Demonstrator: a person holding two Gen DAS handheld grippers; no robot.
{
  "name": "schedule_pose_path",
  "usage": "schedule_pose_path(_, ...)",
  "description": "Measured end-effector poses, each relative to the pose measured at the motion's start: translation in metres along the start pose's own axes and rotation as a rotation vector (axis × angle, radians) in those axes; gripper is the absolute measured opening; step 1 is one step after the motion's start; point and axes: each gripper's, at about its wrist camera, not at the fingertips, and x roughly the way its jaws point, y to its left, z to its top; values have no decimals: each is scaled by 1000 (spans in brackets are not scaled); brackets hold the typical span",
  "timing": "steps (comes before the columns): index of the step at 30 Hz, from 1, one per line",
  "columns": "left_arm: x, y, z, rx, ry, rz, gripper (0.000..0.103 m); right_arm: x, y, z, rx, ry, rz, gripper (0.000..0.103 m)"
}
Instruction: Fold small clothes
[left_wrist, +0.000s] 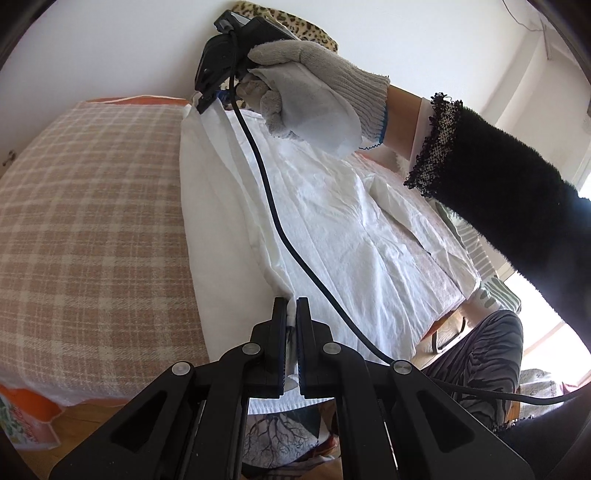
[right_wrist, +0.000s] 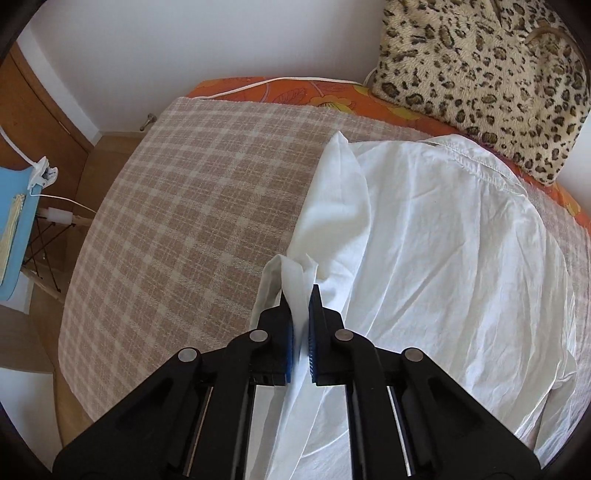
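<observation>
A white garment (left_wrist: 332, 221) lies spread on a beige checked blanket (left_wrist: 92, 221) over a bed. My left gripper (left_wrist: 291, 306) is shut on the garment's near edge, a strip of white cloth showing between its pads. In the left wrist view a gloved hand (left_wrist: 306, 85) holds my right gripper (left_wrist: 207, 103) at the garment's far edge. In the right wrist view my right gripper (right_wrist: 300, 291) is shut on a fold of the white garment (right_wrist: 443, 240), with cloth bunched above its blue pads and lifted off the blanket (right_wrist: 192, 221).
A leopard-print plush bag (right_wrist: 491, 74) lies at the head of the bed against the white wall. An orange flowered sheet (right_wrist: 314, 92) shows under the blanket. A blue stand (right_wrist: 14, 221) with white cables stands on the wooden floor to the left. A black cable (left_wrist: 280, 229) crosses the garment.
</observation>
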Motion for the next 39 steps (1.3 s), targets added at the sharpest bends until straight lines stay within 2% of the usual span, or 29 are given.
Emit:
schedule_pose_path(4,12,-18,2,50,25,-16,3,-8,-37,-9,71,-21,43,6)
schedule_pose_path(12,39,-45,2,125,86,-33,3,-3,-90,-27,142,-28,48,6)
schedule_pose_path(17,47,-43,-4,125,134,-44,3,12,-101,-38,133,-17,5,6)
schedule_pose_path(24,52,-45,-7,127,173,-56,3,22,-123,-53,192,-14,-5,5)
schedule_pose_path(25,51,-42,-7,121,189,-66,4,20,-122,-54,186,-21,-13,5)
schedule_pose_path(26,51,-43,-7,115,209,-73,9,18,-121,-54,174,-29,-24,5)
schedule_pose_path(28,50,-43,-9,90,270,-92,10,17,-119,-54,156,-35,-43,5)
schedule_pose_path(29,45,-44,-10,91,276,-105,10,18,-120,-54,154,-34,-44,5)
schedule_pose_path(31,27,-42,-9,123,234,-104,10,20,-120,-54,148,-29,-51,5)
schedule_pose_path(33,9,-32,-5,145,163,-50,10,22,-120,-57,147,-28,-57,5)
schedule_pose_path(34,5,-24,-1,125,134,-11,10,24,-120,-58,144,-28,-61,5)
schedule_pose_path(37,-2,7,11,-9,89,11,10,26,-119,-61,132,-30,-77,5)
schedule_pose_path(39,1,13,16,-29,80,48,10,26,-118,-61,134,-33,-85,5)
